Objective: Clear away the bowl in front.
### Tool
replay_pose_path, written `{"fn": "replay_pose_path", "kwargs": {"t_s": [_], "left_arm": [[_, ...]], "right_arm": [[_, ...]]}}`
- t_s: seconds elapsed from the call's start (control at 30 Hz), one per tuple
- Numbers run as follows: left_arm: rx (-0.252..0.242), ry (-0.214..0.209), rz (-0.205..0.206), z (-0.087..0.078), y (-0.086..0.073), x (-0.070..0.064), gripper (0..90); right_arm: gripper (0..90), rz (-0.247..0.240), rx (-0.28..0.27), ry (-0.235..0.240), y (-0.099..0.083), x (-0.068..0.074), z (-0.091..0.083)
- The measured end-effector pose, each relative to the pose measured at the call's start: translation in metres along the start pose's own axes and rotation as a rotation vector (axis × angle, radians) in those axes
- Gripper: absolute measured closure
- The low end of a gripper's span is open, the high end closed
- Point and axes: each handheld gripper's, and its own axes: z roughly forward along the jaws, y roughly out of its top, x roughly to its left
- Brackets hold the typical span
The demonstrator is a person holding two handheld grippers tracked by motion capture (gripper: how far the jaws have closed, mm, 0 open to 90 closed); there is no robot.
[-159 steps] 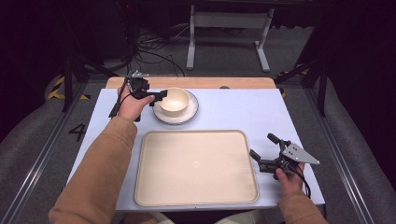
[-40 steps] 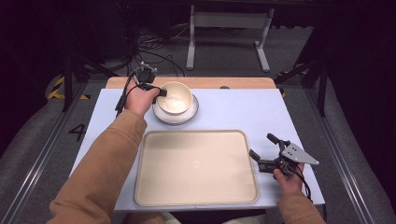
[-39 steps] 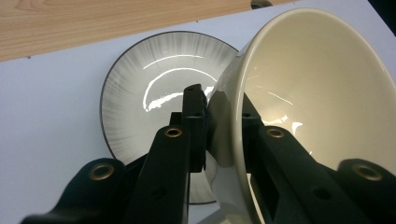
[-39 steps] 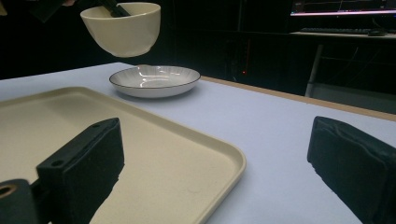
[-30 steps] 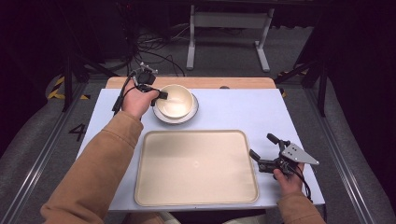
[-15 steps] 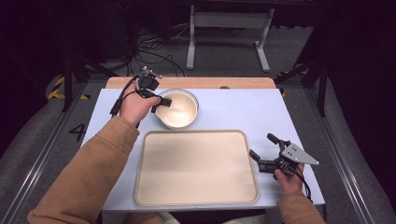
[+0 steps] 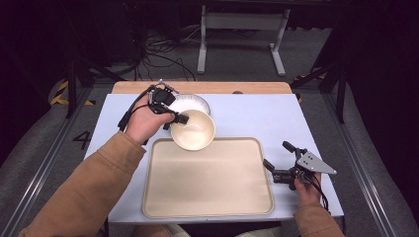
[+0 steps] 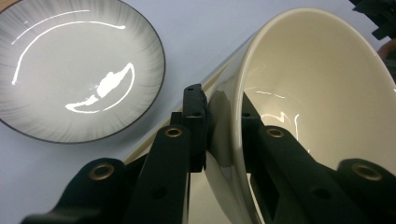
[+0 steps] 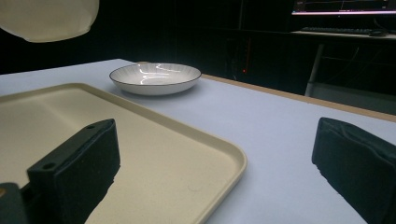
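A cream bowl (image 7: 193,129) hangs in the air over the far left corner of the beige tray (image 7: 207,192), tilted. My left gripper (image 7: 179,118) is shut on its rim (image 8: 224,135), one jaw inside the bowl and one outside. The white plate (image 7: 193,103) with a dark rim that lies behind it is bare, also seen as the plate (image 8: 74,70) and the plate (image 9: 155,77). My right gripper (image 7: 277,162) rests open at the tray's right edge, nothing between its pads (image 9: 77,163). The bowl's underside (image 9: 46,16) shows at the top left of the right gripper view.
The pale blue table top (image 7: 257,116) ends in a wooden strip (image 7: 202,87) at the far edge. Beyond it stand a desk frame (image 7: 239,34) and loose cables (image 7: 158,54) on the dark floor.
My left gripper has lifted the bowl off the plate and carried it toward me and to the right, over the tray's far left corner. The right gripper has stayed still.
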Motion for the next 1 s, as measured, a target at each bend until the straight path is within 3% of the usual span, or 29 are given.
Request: {"fn": "replay_pose_path", "kwargs": {"t_s": [0.57, 0.73, 1.0], "left_arm": [[0.074, -0.070, 0.080, 0.015, -0.004, -0.033, 80.8], [0.101, -0.089, 0.107, 0.023, -0.004, -0.039, 80.9], [0.141, -0.116, 0.116, 0.041, -0.008, -0.046, 80.8]], "right_arm": [[1.1, -0.008, 0.003, 0.002, 0.000, 0.001, 0.001], [1.1, -0.009, 0.003, 0.002, 0.000, 0.001, 0.001], [1.1, -0.008, 0.003, 0.000, 0.000, 0.001, 0.001]]}}
